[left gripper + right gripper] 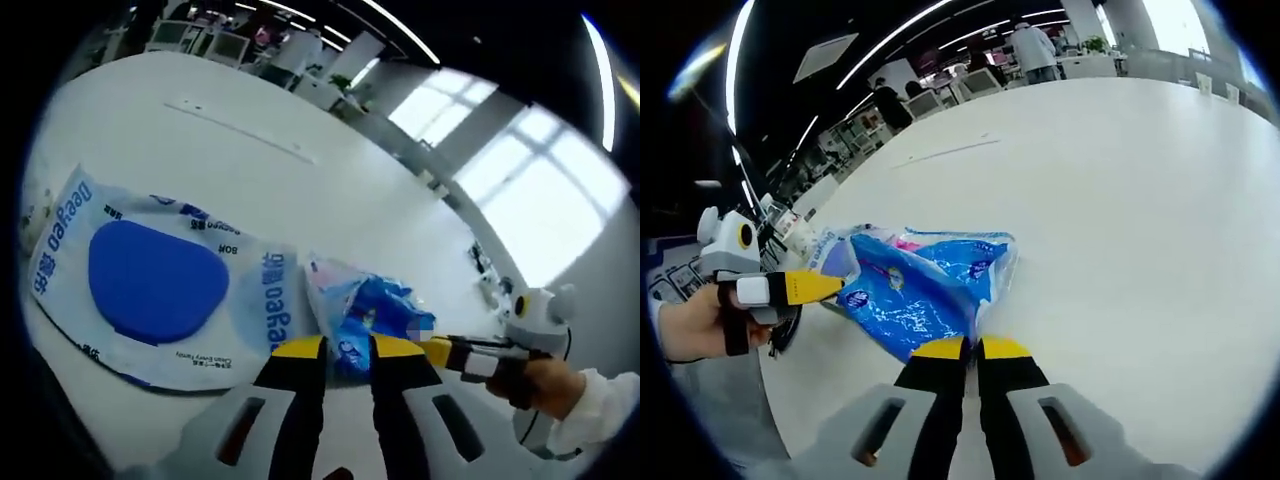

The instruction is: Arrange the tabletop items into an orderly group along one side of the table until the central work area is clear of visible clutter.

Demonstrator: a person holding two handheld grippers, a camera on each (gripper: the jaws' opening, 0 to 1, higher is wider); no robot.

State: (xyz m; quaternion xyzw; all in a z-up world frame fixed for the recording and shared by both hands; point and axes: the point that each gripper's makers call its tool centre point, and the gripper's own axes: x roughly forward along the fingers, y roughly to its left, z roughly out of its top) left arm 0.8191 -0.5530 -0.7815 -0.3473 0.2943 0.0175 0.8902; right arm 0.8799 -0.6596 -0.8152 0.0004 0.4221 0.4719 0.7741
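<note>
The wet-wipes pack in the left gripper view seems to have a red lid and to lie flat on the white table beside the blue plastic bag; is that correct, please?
Not quite: the lid is blue, not red, as the left gripper view shows. The rest holds: the wet-wipes pack lies flat on the white table beside the blue plastic bag.

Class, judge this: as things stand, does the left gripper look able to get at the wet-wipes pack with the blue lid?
Probably yes. The wet-wipes pack lies flat just beside the left gripper, with bare table around it; the jaws, however, straddle the blue packet.
</note>
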